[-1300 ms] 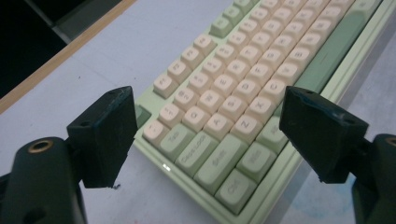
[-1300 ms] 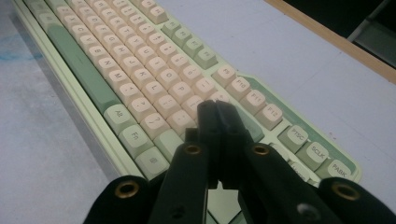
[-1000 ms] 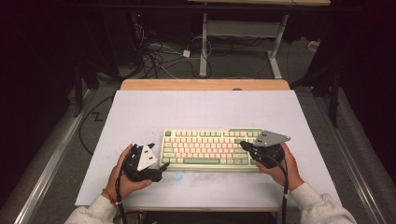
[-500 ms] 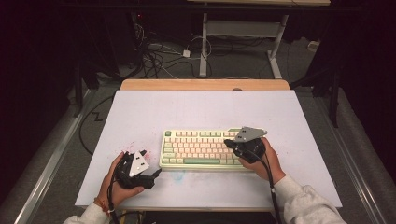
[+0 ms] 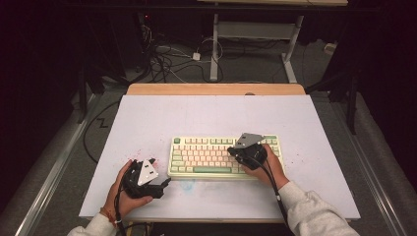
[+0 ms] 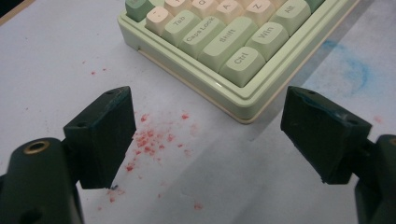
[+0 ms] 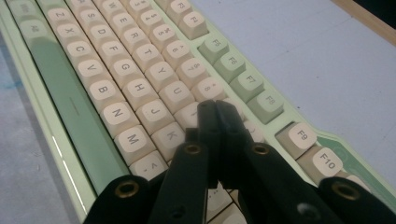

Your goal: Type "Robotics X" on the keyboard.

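Your right gripper [image 7: 215, 109] has its jaws pressed flat together into one blunt tip, holding nothing, and in the right gripper view that tip sits low over the cream keys around I and K, at the centre of the frame. That reads as key-pressing on the keyboard [image 5: 206, 156], which lies at the middle of the table [image 5: 147, 113] in the high view. Next you need a short, straight dab down onto a single keycap, since the joined tip could easily catch a neighbour. Your left gripper [image 6: 205, 140] stands wide apart and empty at the lower left, just short of the keyboard's Ctrl corner, above red specks [image 6: 154, 140].
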`<state>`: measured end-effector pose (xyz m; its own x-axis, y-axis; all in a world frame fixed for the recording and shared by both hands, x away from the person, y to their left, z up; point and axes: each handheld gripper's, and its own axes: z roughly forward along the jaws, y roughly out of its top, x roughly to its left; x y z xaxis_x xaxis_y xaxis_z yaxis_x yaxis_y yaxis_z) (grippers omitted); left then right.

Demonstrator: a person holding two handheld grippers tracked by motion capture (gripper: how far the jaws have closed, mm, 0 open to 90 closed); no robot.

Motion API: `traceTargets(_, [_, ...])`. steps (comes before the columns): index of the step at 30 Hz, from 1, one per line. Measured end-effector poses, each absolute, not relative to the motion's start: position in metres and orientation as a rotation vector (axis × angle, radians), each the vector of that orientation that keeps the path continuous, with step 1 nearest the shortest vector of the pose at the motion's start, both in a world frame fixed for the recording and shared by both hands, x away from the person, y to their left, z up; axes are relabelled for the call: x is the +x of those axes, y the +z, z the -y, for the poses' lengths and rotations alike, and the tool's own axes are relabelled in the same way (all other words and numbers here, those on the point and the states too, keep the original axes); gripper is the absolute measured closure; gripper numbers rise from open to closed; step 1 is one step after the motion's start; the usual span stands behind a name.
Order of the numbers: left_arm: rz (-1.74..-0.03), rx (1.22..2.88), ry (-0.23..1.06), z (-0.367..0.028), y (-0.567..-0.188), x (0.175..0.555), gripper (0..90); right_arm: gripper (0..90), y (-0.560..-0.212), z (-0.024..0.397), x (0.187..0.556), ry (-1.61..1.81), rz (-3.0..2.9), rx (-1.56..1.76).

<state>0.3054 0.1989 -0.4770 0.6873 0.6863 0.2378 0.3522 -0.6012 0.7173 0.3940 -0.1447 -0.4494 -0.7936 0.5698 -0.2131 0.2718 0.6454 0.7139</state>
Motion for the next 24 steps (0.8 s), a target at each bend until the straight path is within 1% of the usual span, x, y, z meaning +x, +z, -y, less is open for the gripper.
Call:
traceTargets(11, [-0.783,2.256,0.656,-0.198,-0.478,0.305,16.9,90.0,-0.456,0.141,0.399,0.922,-2.463,0.675])
traceTargets(13, [-0.783,2.257,0.656,-0.198,-0.478,0.305,16.9,90.0,-0.455,0.141,0.399,0.902,-2.467,0.678])
traceTargets(18, [-0.783,2.255,0.650,-0.199,-0.477,0.305,16.9,90.0,-0.443,0.148,0.393,1.001,-2.427,0.684])
traceTargets(22, [-0.786,2.249,0.655,-0.200,-0.477,0.307,16.9,84.7,-0.433,0.157,0.387,1.072,-2.381,0.673])
traceTargets(23, [-0.787,2.253,0.657,-0.200,-0.477,0.307,16.9,84.7,-0.433,0.157,0.387,1.072,-2.381,0.673])
traceTargets(24, [-0.786,2.257,0.658,-0.200,-0.477,0.307,16.9,81.5,-0.431,0.159,0.385,1.082,-2.376,0.666])
